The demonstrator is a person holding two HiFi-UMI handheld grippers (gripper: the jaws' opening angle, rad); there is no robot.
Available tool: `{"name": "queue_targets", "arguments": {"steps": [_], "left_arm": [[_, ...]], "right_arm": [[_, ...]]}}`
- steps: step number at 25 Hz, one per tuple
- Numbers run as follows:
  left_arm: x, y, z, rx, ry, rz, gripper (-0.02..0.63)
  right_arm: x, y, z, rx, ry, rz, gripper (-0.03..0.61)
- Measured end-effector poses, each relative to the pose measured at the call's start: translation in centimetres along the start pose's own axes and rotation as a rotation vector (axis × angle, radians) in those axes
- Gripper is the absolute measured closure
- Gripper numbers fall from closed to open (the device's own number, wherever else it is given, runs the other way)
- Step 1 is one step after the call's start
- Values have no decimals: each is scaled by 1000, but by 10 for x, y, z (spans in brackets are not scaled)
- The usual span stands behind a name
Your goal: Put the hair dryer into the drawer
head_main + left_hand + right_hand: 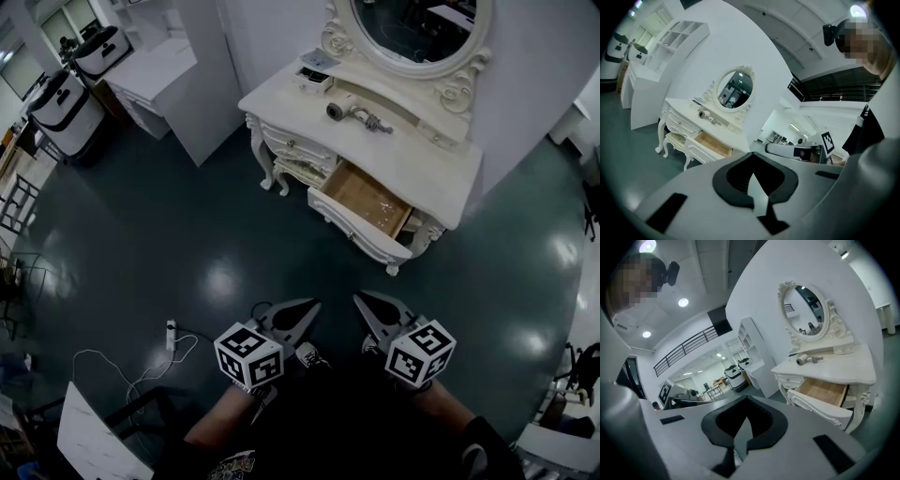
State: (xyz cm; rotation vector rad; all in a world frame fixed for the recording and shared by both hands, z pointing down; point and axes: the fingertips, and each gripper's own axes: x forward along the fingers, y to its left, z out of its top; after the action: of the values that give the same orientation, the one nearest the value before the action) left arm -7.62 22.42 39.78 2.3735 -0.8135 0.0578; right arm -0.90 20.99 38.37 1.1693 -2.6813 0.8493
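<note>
Left gripper (309, 307) and right gripper (364, 302): jaws together, nothing held, side by side, well short of dressing table (427, 173). Only head view shows white power strip (171, 335) with cable on glossy dark floor (187, 234), far from dressing table. Drawer (367, 202) pulled out of dressing table front, bare wood inside. Hair dryer (352, 114) lies on dressing table top, under oval mirror (412, 28) in carved white frame.

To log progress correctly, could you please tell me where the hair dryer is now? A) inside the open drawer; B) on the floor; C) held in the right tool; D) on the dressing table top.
D: the hair dryer lies on the dressing table below the mirror, outside the open drawer.
</note>
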Motion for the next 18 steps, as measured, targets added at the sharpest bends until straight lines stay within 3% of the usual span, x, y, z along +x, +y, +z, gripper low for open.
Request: {"name": "queue_targets", "arguments": {"steps": [8, 18], "left_arm": [[3, 12, 6, -15, -8, 5, 610], [61, 28, 40, 3, 0, 18, 611]], "right_arm": [[10, -5, 10, -17, -3, -12, 549], [25, -74, 63, -16, -51, -34, 549]]}}
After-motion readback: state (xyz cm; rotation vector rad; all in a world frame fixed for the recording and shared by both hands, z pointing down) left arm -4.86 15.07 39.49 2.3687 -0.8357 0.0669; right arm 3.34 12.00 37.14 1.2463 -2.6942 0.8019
